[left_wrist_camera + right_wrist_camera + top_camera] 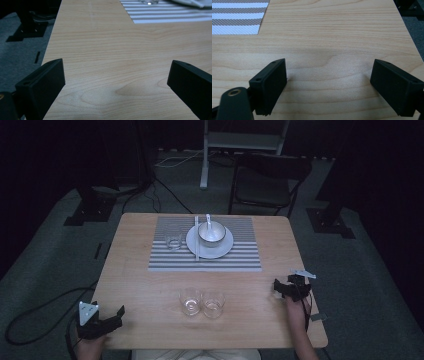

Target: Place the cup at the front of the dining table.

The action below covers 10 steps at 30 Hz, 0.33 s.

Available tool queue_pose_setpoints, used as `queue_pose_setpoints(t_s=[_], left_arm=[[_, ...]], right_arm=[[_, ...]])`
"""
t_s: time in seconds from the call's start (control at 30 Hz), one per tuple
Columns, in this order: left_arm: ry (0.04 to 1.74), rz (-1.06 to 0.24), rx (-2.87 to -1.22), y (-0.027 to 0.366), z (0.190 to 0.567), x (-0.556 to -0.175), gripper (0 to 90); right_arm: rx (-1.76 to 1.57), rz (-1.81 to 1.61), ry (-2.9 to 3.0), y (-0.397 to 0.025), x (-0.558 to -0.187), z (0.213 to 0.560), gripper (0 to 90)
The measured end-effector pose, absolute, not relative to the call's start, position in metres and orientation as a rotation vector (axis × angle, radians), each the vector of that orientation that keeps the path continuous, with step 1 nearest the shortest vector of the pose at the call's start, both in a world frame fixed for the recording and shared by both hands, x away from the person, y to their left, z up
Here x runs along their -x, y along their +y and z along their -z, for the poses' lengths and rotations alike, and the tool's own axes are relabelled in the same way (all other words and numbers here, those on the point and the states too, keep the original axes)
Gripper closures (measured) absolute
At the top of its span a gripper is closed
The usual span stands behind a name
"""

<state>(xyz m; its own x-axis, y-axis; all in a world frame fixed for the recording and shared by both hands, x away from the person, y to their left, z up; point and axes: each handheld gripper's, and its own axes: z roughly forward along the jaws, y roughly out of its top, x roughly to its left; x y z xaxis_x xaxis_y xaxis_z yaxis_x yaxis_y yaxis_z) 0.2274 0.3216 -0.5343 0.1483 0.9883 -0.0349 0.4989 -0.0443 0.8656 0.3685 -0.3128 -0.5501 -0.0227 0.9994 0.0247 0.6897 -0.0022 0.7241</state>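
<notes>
**Two tumblers between idle grippers, jaws spread**

Pale wooden counter (pixel 150 285), square-cornered, set on dark carpet. Across its far half, a grey-and-white striped placemat (pixel 240 255). On the mat, a white plate (pixel 224 249) carrying a metal bowl (pixel 212 234) with a white spoon (pixel 208 219) resting in it; along the plate's left edge, a thin pale stick, perhaps chopsticks (pixel 197 240); left of that, on the mat, a clear far glass (pixel 173 237).

Near the front edge, well short of the mat, two clear tumblers side by side and touching or almost so: left tumbler (pixel 190 301) and right tumbler (pixel 213 304), both upright, both seemingly empty.

At the front-left corner, left gripper (pixel 111 316), jaws spread wide over bare wood, pinching nothing. Toward the right edge, right gripper (pixel 280 287), jaws likewise spread and empty.

Relation that matters: tumblers between the two grippers, rightward of the left gripper, leftward and slightly nearer the person than the right gripper. Right gripper judged a little closer to the right tumbler than left gripper to the left tumbler, though neither by much. No long axis to align with on round upright glass; a level approach from the side likely enough, one tumbler per hand.
</notes>
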Motion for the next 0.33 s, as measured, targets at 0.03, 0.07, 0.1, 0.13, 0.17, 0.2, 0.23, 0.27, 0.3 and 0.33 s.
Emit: queue_pose_setpoints(t_s=[0.03, 0.07, 0.1, 0.13, 0.17, 0.2, 0.23, 0.27, 0.3, 0.33], left_arm=[[1.463, -0.798, -1.648, 0.3225, 0.5345, -0.2276, 2.0], [1.467, -0.795, -1.643, 0.3229, 0.5345, -0.2277, 2.0], [1.47, -0.794, -1.643, 0.3238, 0.5348, -0.2282, 2.0], [1.475, -0.785, -1.639, 0.3242, 0.5351, -0.2286, 2.0], [1.48, -0.778, -1.634, 0.3248, 0.5355, -0.2292, 1.9], [1.488, -0.778, -1.636, 0.3252, 0.5358, -0.2298, 2.0], [1.493, -0.777, -1.636, 0.3254, 0.5364, -0.2304, 2.0], [1.498, -0.773, -1.636, 0.3257, 0.5367, -0.2308, 2.0], [1.498, -0.773, -1.636, 0.3257, 0.5367, -0.2308, 2.0], [1.498, -0.773, -1.636, 0.3257, 0.5367, -0.2308, 2.0]], right_arm=[[-1.743, -0.781, 1.765, -0.3128, -0.3685, 0.5501, 13.1], [-1.743, -0.782, 1.764, -0.3128, -0.3686, 0.5501, 13.0], [-1.743, -0.782, 1.764, -0.3129, -0.3686, 0.5501, 13.1], [-1.743, -0.781, 1.764, -0.3128, -0.3686, 0.5501, 13.1], [-1.743, -0.78, 1.764, -0.3127, -0.3687, 0.5501, 13.1], [-1.744, -0.779, 1.763, -0.3125, -0.3687, 0.5501, 13.1], [-1.743, -0.777, 1.764, -0.3124, -0.3687, 0.5501, 13.1], [-1.743, -0.775, 1.763, -0.3124, -0.3688, 0.5501, 13.1], [-1.743, -0.775, 1.763, -0.3124, -0.3688, 0.5501, 13.1], [-1.742, -0.774, 1.763, -0.3124, -0.3689, 0.5501, 13.1]])
